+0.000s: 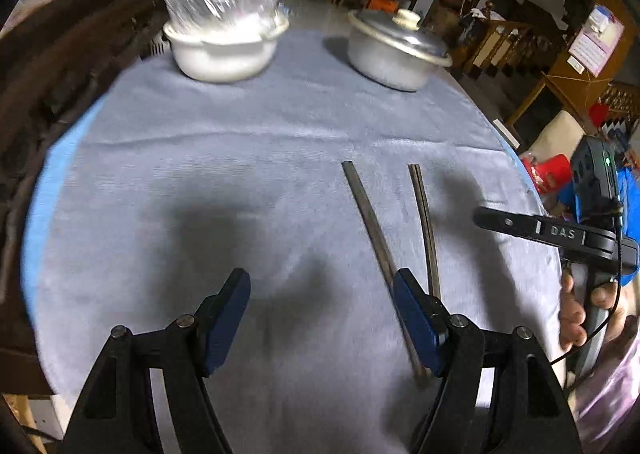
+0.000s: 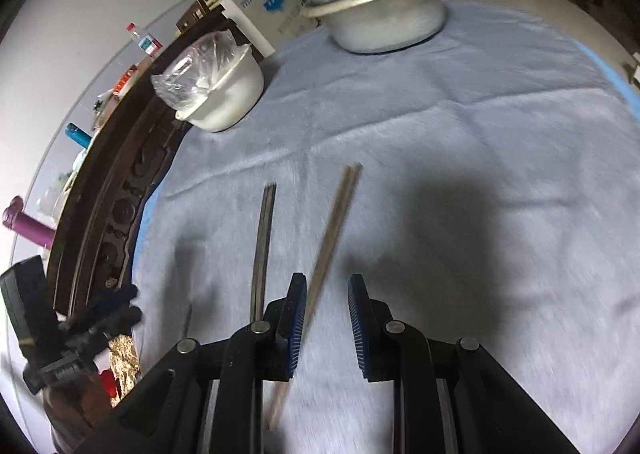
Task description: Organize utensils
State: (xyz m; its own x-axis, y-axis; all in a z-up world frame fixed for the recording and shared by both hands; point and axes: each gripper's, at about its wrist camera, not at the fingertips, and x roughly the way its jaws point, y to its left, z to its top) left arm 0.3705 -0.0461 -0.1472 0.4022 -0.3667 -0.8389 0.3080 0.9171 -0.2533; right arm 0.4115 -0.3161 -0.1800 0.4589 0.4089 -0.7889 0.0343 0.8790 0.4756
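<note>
The left gripper's fingers are spread wide with nothing between them, only cloth showing in the gap. The right gripper's fingers are set much closer, still apart, and nothing is pinched yet; one chopstick pair is seen passing just under the left pad, but contact can't be told.

So this is judged as the approach step: both pairs are lying loose on the grey tablecloth, near its front edge, side by side but splayed apart. The darker pair is parked just beside the lighter one. Next, the right gripper probably needs to be centred over one pair and lowered till the pads straddle it, then closed. The left gripper is lined up beside the other pair.

Further back, a plastic-wrapped white bowl is sat near the far left edge, and a lidded metal pot toward the far right.

Writing: "DAS" can be read on the right gripper's body in the left view.
</note>
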